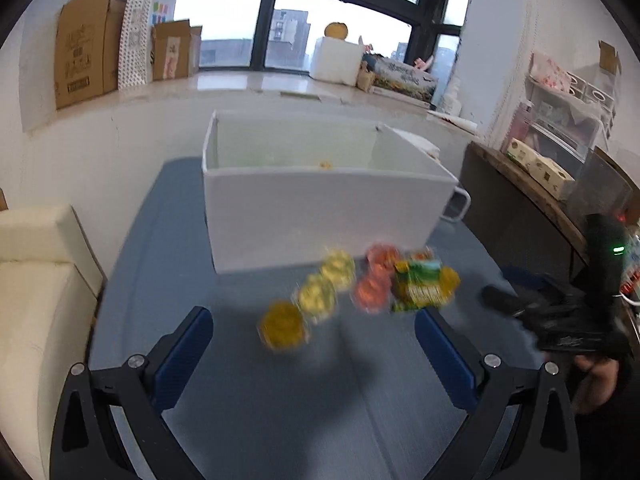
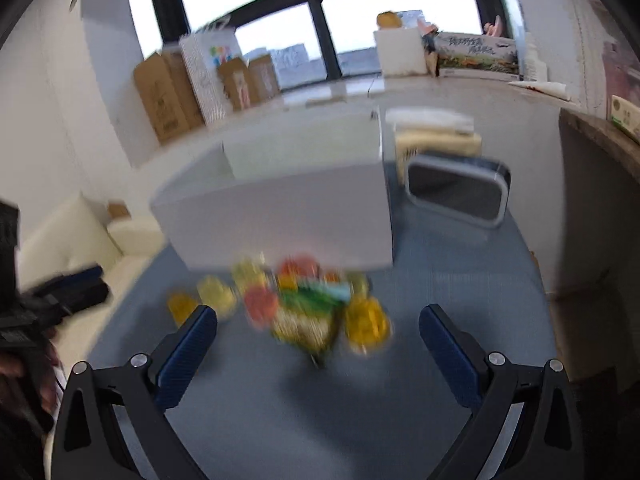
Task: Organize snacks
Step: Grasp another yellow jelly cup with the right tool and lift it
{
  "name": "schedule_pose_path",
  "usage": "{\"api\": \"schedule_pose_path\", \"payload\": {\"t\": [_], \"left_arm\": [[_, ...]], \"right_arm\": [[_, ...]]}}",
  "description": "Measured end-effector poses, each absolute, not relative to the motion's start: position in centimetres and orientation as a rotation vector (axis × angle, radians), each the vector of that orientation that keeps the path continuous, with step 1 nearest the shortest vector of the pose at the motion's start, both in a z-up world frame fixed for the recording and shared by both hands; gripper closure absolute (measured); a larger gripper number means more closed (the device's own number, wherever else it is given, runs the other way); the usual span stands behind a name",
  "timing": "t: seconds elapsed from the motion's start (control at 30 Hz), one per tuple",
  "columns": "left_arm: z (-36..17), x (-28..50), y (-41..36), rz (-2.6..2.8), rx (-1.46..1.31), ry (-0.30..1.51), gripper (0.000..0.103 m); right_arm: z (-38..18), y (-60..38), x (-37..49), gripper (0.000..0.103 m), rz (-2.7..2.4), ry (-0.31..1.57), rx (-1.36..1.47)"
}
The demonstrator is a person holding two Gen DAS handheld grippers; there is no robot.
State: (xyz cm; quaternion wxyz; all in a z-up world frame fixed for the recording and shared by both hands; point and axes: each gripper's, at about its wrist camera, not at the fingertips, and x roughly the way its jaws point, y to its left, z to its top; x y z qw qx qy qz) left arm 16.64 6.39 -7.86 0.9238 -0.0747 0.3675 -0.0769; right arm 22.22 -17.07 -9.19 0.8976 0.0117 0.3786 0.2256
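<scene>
A cluster of small snacks lies on the blue table in front of a white open box. It holds yellow cups, an amber cup, orange-red cups and a green and yellow packet. My left gripper hovers open just short of them, nothing between its fingers. In the right wrist view the same packet, an orange-red cup and an amber cup lie ahead of my open right gripper, with the white box behind. Both views are blurred.
A cream sofa stands left of the table. A dark wooden shelf unit with boxes is on the right. A white-framed dark device stands on the table right of the box. Cardboard boxes line the window sill.
</scene>
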Motion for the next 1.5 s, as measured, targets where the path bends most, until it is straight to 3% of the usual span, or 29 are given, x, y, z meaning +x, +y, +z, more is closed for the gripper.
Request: {"api": "schedule_pose_path", "payload": {"t": [0.43,0.5,0.6,0.67,0.87,1.43,1.47,1.5], "left_arm": [[-9.6,15.9,6.0,-0.143,-0.14,0.79,0.0],[-10.0,16.1,5.9,-0.141,-0.143,0.801,0.0],[-10.4,16.2,5.9,-0.143,-0.149,0.811,0.0],[-10.7,16.2,5.7,-0.145,-0.145,0.817,0.0],[-11.4,16.7,5.5,-0.142,-0.143,0.833,0.0],[-14.7,22.0,7.0,-0.08,-0.141,0.866,0.001],[-14.8,22.2,7.0,-0.079,-0.133,0.866,0.003],[-15.0,22.4,7.0,-0.087,-0.127,0.874,0.013]], "right_arm": [[-13.2,-18.5,26.5,0.001,0.404,0.886,-0.017],[-14.1,-18.2,27.3,0.009,0.41,0.904,-0.023],[-14.4,-17.8,28.2,0.035,0.442,0.924,-0.009],[-14.4,-17.6,28.6,0.064,0.447,0.929,-0.023],[-14.3,-18.2,27.5,0.064,0.456,0.929,-0.002],[-7.7,-20.3,18.7,0.064,0.485,0.762,0.033],[-7.7,-20.3,18.5,0.064,0.492,0.765,0.035],[-7.6,-20.3,18.3,0.064,0.496,0.766,0.043]]}}
